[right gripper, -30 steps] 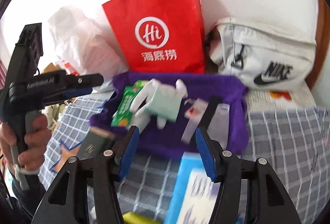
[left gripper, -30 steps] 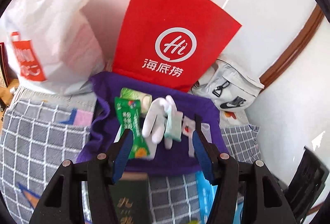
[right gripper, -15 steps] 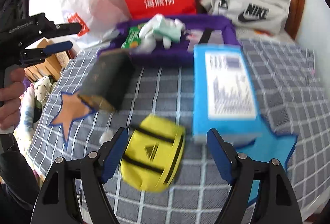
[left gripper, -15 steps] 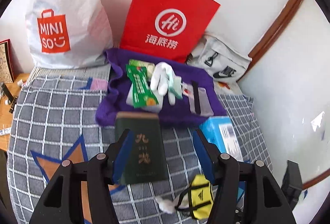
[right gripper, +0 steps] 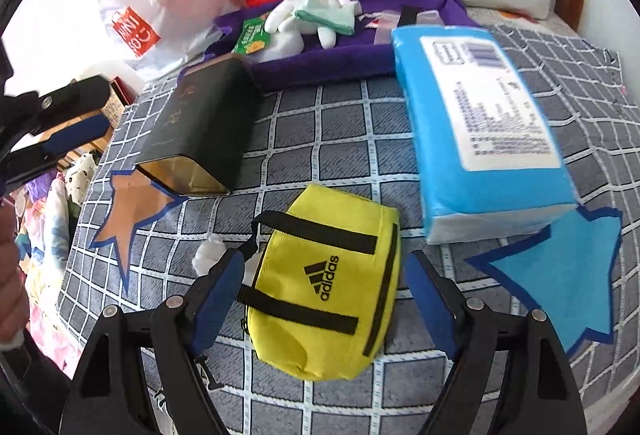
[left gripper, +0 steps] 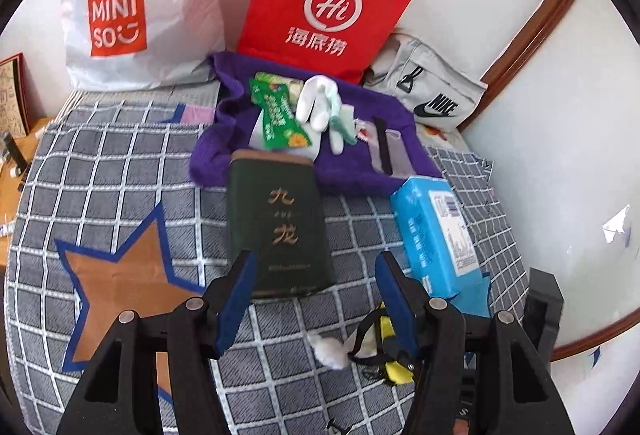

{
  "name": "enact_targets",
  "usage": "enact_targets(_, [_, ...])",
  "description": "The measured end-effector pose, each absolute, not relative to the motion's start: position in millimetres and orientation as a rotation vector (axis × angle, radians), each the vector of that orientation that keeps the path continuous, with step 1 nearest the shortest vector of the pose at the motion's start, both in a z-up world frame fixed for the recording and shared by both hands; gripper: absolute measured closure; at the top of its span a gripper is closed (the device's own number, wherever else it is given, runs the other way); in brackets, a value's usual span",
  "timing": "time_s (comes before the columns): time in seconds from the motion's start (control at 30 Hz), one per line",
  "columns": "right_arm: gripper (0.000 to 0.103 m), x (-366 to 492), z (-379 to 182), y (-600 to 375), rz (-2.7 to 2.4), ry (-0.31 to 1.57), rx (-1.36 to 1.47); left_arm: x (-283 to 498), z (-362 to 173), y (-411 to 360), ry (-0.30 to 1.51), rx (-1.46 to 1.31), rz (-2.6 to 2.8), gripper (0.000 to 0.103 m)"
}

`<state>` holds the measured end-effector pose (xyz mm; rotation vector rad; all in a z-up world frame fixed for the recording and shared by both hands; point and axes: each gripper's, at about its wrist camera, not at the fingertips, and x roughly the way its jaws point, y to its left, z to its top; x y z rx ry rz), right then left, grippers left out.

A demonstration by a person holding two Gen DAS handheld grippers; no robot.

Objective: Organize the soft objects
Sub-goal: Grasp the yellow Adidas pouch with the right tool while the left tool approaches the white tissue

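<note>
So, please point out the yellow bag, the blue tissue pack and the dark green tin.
yellow bag (right gripper: 324, 287), right wrist view, logo face
blue tissue pack (right gripper: 484, 123), right wrist view, white label
dark green tin (left gripper: 280, 227), left wrist view, lettered face

both grippers angle downward, left gripper (left gripper: 314, 291) half-spread, right gripper (right gripper: 324, 295) jaws just widening.

In front of you, the pouch (right gripper: 328, 287) lies between tin (right gripper: 208, 131) on the left and tissue pack (right gripper: 484, 123) on the right; behind them the tray (right gripper: 320, 63) holds gloves (right gripper: 316, 11).

Yellow pouch (right gripper: 324, 287) — grey checked cloth (right gripper: 320, 139).
</note>
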<state>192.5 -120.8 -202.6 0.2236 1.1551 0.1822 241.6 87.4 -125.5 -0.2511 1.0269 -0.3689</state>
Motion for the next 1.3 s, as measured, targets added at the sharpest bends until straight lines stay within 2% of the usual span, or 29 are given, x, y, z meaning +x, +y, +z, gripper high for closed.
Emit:
enact_targets(0.2, [0.021,192,-221,-114,0.133,1.170,0.216,232,-127,93,1.036,-0.224,-0.366,0.044])
enact_targets(0.3, [0.025,184,-219,-120,0.161,1.143,0.240,226,-129,95,1.040,-0.220,-0.359,0.044])
enact_targets(0.4, [0.048,177,-208,-118,0.239,1.125,0.215,220,-135,91,1.048,-0.220,-0.359,0.044])
enact_targets(0.47, [0.071,172,-203,-114,0.281,1.121,0.189,215,-142,85,1.054,-0.216,-0.357,0.044])
enact_targets(0.67, [0.079,156,-200,-120,0.335,1.122,0.148,201,-164,68,1.094,-0.238,-0.332,0.044])
enact_targets(0.83, [0.076,138,-198,-138,0.376,1.131,0.102,184,-176,59,1.116,-0.253,-0.282,0.044])
enact_targets(0.87, [0.068,136,-200,-141,0.386,1.142,0.084,181,-180,57,1.126,-0.261,-0.275,0.044])
enact_targets(0.93, [0.062,129,-201,-148,0.414,1.133,0.062,177,-183,57,1.137,-0.278,-0.263,0.044])
enact_targets(1.0, [0.048,126,-200,-156,0.415,1.103,0.054,174,-185,56,1.143,-0.284,-0.249,0.044])
enact_targets(1.03, [0.033,127,-200,-158,0.412,1.088,0.056,173,-185,55,1.142,-0.281,-0.247,0.044])
enact_targets(1.07, [0.023,128,-200,-161,0.411,1.074,0.056,172,-184,54,1.141,-0.276,-0.244,0.044])
enact_targets(1.3, [0.022,146,-217,-153,0.398,1.080,-0.052,167,-182,51,1.139,-0.265,-0.251,0.044])
